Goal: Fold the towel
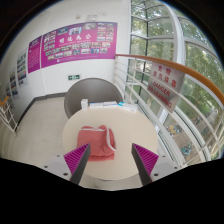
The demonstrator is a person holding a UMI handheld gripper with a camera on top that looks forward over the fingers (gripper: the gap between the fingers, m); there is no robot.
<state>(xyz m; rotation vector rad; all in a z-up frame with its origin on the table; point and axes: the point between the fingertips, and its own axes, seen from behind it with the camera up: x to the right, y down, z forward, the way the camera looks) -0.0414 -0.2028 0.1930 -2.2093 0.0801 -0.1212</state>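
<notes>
A pink towel (93,140) lies crumpled on a round cream table (120,125), with a white strap or loop lying on its far part. My gripper (111,158) hovers above the table's near side. Its two fingers with magenta pads (79,155) stand wide apart and hold nothing. The towel lies just ahead of the left finger and partly between the fingers, apart from both.
Beyond the table stands a grey curved chair or counter (88,97). A wooden handrail (185,72) with a glass balustrade runs along the right by large windows. A wall with pink posters (75,42) is at the back. Pale floor lies to the left.
</notes>
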